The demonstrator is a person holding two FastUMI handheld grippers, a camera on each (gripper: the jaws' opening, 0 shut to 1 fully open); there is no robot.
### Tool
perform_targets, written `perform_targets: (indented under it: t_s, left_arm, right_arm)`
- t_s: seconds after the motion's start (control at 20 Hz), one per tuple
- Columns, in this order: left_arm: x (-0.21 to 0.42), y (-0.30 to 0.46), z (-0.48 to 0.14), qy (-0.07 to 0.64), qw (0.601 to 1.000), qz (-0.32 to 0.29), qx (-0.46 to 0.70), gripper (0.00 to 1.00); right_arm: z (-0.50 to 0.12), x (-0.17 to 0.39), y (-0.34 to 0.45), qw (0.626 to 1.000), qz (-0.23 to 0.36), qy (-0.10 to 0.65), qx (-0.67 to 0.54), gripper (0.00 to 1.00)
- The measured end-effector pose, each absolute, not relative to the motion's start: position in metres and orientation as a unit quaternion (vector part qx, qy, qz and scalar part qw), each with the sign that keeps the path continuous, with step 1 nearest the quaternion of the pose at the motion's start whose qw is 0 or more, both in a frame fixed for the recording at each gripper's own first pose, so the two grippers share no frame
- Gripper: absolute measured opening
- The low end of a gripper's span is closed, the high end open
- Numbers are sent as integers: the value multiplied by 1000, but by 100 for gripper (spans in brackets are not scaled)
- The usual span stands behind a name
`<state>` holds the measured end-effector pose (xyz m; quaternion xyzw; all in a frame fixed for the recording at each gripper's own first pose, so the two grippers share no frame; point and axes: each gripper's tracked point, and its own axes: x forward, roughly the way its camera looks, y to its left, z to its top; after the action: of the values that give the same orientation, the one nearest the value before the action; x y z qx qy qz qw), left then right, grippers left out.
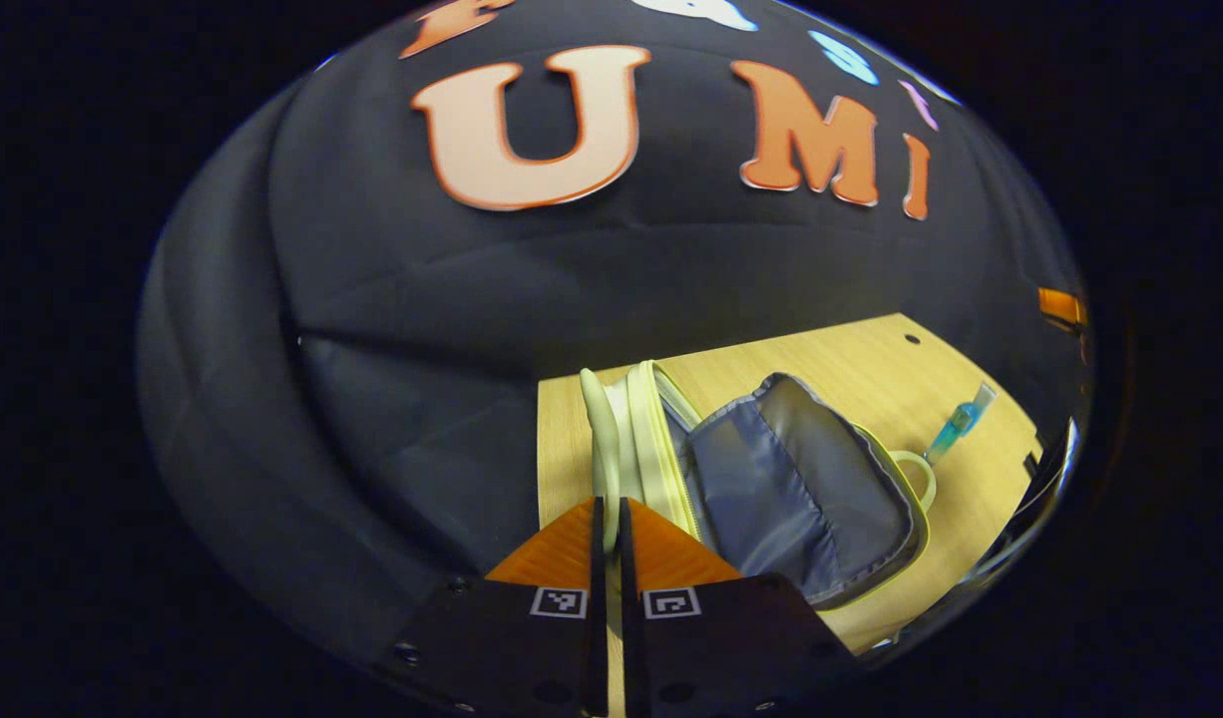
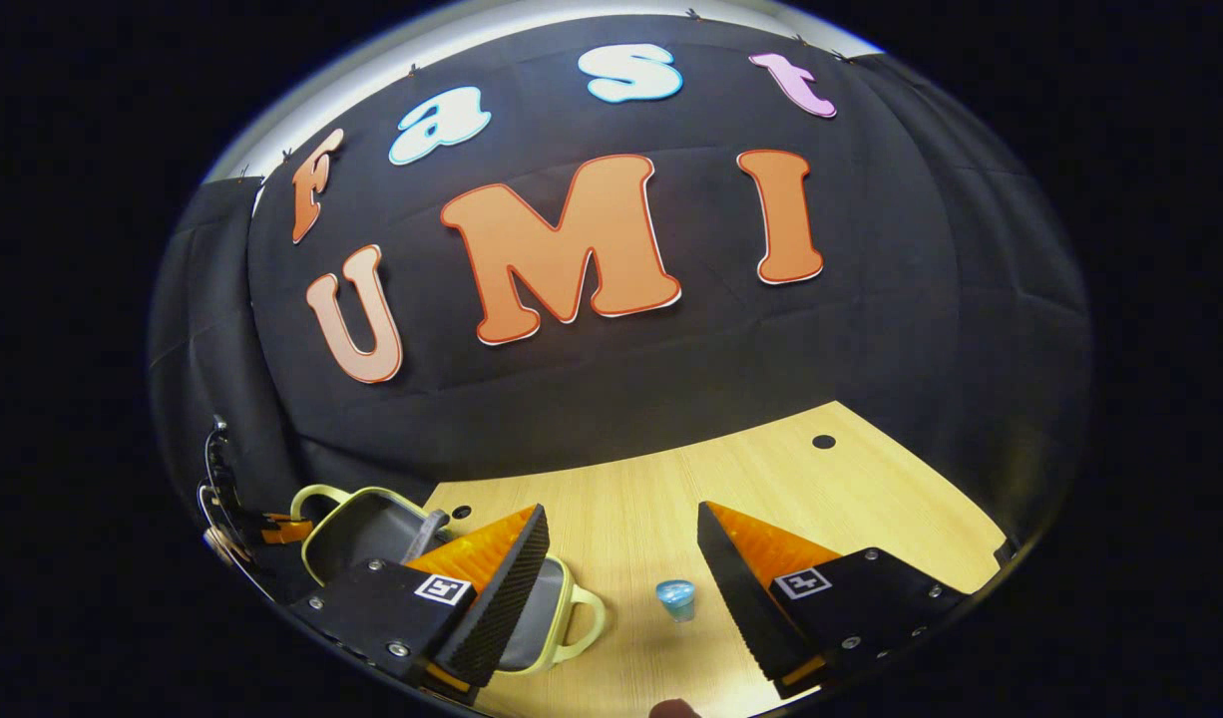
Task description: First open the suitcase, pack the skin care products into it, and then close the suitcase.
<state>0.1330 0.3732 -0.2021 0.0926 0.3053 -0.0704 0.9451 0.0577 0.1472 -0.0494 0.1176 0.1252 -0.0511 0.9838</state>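
Left claw (image 1: 611, 519) clenched on the thin pale edge of the raised suitcase lid (image 1: 602, 439), fingers nearly meeting. Just right of it, the suitcase (image 1: 801, 489): open, grey glossy fabric lining, pale yellow-green rim and loop handle, flat on the light wood-grain tabletop (image 1: 871, 359). Beyond the handle, a slim blue tube (image 1: 956, 424), lying free. Right claw (image 2: 621, 558) released, ribbed pads spread wide above the tabletop; same blue tube end-on between and just below them, suitcase to their left.
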Motion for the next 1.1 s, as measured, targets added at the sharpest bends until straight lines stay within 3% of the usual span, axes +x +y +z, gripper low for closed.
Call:
perform_targets:
  t_s: [0.45, 0.7, 0.85, 0.9, 1.1]
  left_arm:
    - [106, 444, -359, 406, 912, 20, -54, 5]
    - [95, 457, -390, 427, 898, 49, -95, 10]
    - [94, 472, -392, 434, 896, 64, -77, 35]
    - [90, 476, -390, 434, 896, 72, -69, 39]
    - [81, 509, -373, 415, 900, 127, -30, 99]
  right_arm:
    - [-57, 68, 178, 979, -28, 155, 129, 95]
    - [-59, 64, 174, 978, -35, 161, 130, 95]
    - [-60, 61, 168, 978, -40, 161, 127, 95]
    - [-62, 60, 168, 978, -41, 162, 126, 95]
    - [-69, 54, 160, 979, -48, 165, 112, 95]
